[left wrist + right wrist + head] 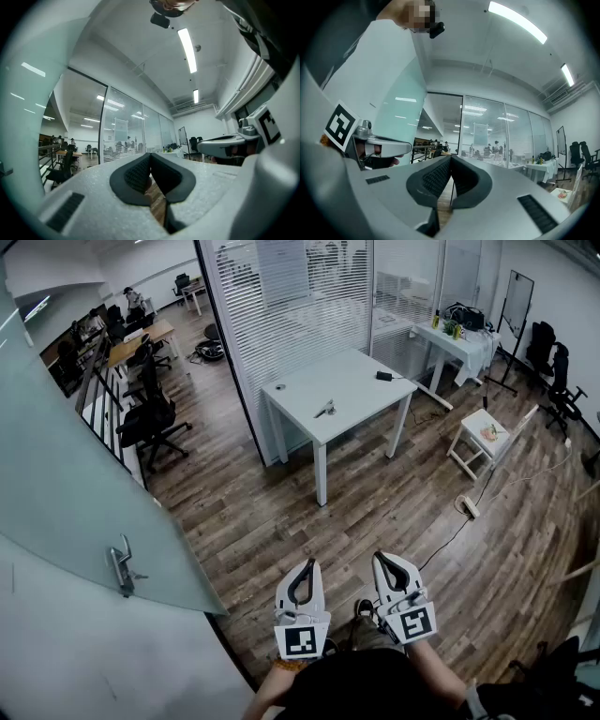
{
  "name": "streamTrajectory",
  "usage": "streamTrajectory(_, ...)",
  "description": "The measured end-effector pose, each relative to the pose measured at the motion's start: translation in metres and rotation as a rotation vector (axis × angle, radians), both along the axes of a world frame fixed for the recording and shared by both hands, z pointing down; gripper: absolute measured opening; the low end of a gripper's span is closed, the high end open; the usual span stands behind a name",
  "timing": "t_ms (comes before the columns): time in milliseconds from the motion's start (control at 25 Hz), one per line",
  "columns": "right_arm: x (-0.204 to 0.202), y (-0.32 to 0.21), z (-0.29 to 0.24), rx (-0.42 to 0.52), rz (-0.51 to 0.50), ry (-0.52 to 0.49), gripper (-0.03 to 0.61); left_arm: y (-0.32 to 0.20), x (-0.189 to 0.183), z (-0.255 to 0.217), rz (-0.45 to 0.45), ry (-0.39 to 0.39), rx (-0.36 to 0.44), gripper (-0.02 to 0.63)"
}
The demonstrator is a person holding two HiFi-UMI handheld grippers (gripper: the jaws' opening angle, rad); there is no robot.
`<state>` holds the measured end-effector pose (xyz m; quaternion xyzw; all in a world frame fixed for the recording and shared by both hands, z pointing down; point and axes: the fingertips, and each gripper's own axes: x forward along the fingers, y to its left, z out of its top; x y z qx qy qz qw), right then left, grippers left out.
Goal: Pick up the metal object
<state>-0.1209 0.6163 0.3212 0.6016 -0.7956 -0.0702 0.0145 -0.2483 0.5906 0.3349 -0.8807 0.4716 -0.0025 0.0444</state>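
The small silvery metal object [324,409] lies untouched near the front of a white rectangular table [361,390], which stands against a glass partition with white slatted blinds [281,306]. A flat black item [384,376] rests near the table's far edge. Both tools are well apart from the table, held low and close to the person's body over the brown wood-plank floor [272,521]. The white left gripper [302,568] and the white right gripper [386,564] sit side by side and point level towards the table. In the left gripper view its dark ribbed pads [136,176] meet at the tips with nothing between them. The right gripper view shows its jaws clenched in the same way and empty. A frosted glass door with a metal handle [122,566] stands at the left.
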Motion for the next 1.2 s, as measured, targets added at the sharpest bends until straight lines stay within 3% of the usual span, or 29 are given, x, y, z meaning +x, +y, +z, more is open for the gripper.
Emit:
streamTrajectory(360,0.040,-0.019,0.014,-0.003,-0.045,-0.045,0.005,-0.021,0.046,-0.006,0.029,-0.022,0.023,0.015)
streamTrajectory(680,0.097,-0.070,0.026,-0.036,-0.023,-0.062,0.005,-0.064,0.095,-0.007,0.008,-0.032,-0.002,0.015)
streamTrajectory(1200,0.183,-0.158,0.033,-0.090,-0.161,-0.091,0.006,-0.135,0.186,-0.004,-0.079,-0.073,-0.028,0.015)
